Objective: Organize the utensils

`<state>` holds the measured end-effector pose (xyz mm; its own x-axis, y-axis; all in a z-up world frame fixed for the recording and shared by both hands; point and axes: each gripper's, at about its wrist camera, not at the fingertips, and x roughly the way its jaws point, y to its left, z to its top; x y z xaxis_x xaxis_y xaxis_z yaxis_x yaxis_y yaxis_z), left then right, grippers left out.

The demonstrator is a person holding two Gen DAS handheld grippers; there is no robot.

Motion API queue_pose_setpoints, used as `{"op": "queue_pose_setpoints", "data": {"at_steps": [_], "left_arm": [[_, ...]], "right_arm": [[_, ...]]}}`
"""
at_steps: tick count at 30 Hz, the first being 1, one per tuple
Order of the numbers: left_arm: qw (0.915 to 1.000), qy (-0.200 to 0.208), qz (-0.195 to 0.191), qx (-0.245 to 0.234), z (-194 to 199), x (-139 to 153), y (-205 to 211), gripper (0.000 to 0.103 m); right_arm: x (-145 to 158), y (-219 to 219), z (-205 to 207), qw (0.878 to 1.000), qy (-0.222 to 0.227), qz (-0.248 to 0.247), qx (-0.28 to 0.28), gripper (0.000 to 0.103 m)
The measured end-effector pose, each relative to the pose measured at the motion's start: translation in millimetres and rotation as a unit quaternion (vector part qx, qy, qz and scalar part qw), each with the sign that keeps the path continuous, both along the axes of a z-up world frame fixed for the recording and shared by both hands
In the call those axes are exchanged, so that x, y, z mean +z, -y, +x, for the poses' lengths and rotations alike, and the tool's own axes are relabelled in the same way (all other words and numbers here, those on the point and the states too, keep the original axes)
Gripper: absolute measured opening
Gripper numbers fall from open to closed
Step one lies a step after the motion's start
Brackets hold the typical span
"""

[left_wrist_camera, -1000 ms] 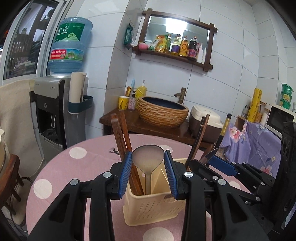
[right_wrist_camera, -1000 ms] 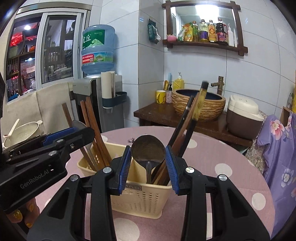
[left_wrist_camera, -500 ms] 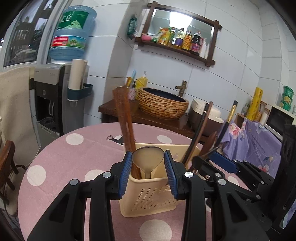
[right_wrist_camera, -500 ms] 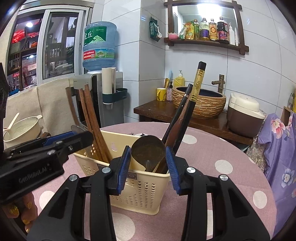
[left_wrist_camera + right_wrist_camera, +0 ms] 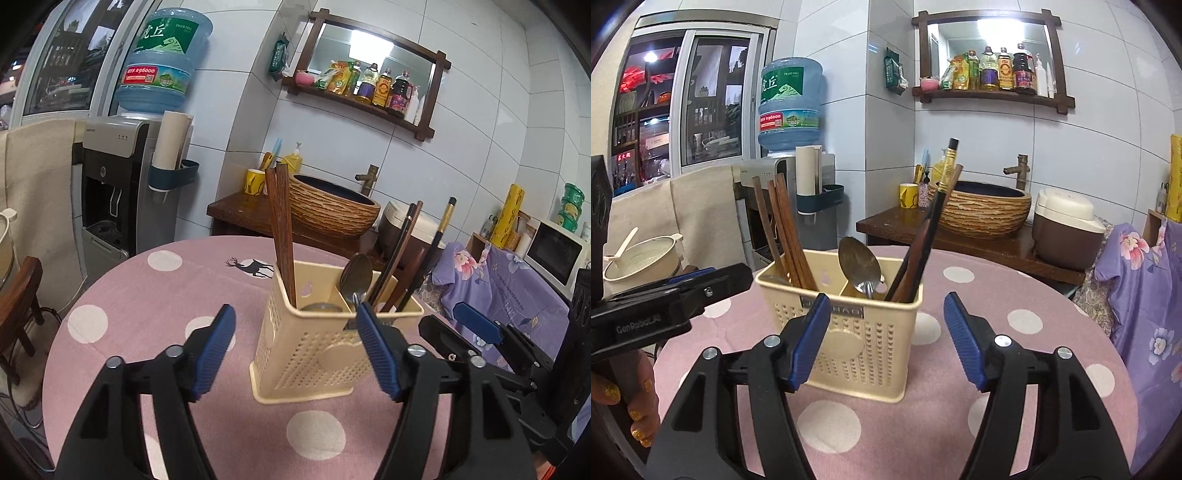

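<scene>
Both the left gripper [image 5: 295,350] and right gripper [image 5: 882,339], jaws spread and empty, face the caddy [image 5: 849,332] just beyond, its spoon [image 5: 858,266] upright.

left wrist view: looks forward between the left gripper [image 5: 295,347] fingers, close to the utensil caddy [image 5: 317,354] on the pink dotted table [image 5: 147,295], facing the tiled wall. right wrist view: same close range, from the caddy's other side, right gripper [image 5: 882,339] in the foreground. both views share caddy, table and water dispenser [image 5: 790,110].
</scene>
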<state>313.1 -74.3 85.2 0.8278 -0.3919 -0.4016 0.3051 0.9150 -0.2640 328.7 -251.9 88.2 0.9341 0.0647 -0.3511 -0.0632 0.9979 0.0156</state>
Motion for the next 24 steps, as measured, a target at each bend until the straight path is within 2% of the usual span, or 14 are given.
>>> {"op": "queue_pose_setpoints", "data": {"at_steps": [2, 5, 9, 15, 18, 24], "left_arm": [[1.0000, 0.005, 0.002, 0.005, -10, -3, -2, 0.083], [0.9996, 0.018, 0.008, 0.018, -29, -8, -8, 0.097], [0.9985, 0.029, 0.033, 0.034, -53, -17, -15, 0.097], [0.9971, 0.033, 0.052, 0.045, -90, -25, -26, 0.098], [0.9960, 0.041, 0.061, 0.050, -113, -27, -32, 0.097], [0.9914, 0.082, 0.073, 0.071, -186, -35, -48, 0.098]], "right_arm": [[-1, 1, -11, 1.000, -0.005, 0.003, -0.004, 0.076], [-4, 3, -30, 1.000, -0.008, 0.006, -0.013, 0.084], [-15, 3, -51, 0.999, -0.023, 0.002, -0.026, 0.095], [-36, -1, -87, 0.999, -0.034, 0.004, -0.041, 0.097], [-40, -7, -112, 0.999, -0.024, -0.002, -0.043, 0.097], [-52, -28, -193, 0.998, 0.033, -0.024, -0.057, 0.097]]}}
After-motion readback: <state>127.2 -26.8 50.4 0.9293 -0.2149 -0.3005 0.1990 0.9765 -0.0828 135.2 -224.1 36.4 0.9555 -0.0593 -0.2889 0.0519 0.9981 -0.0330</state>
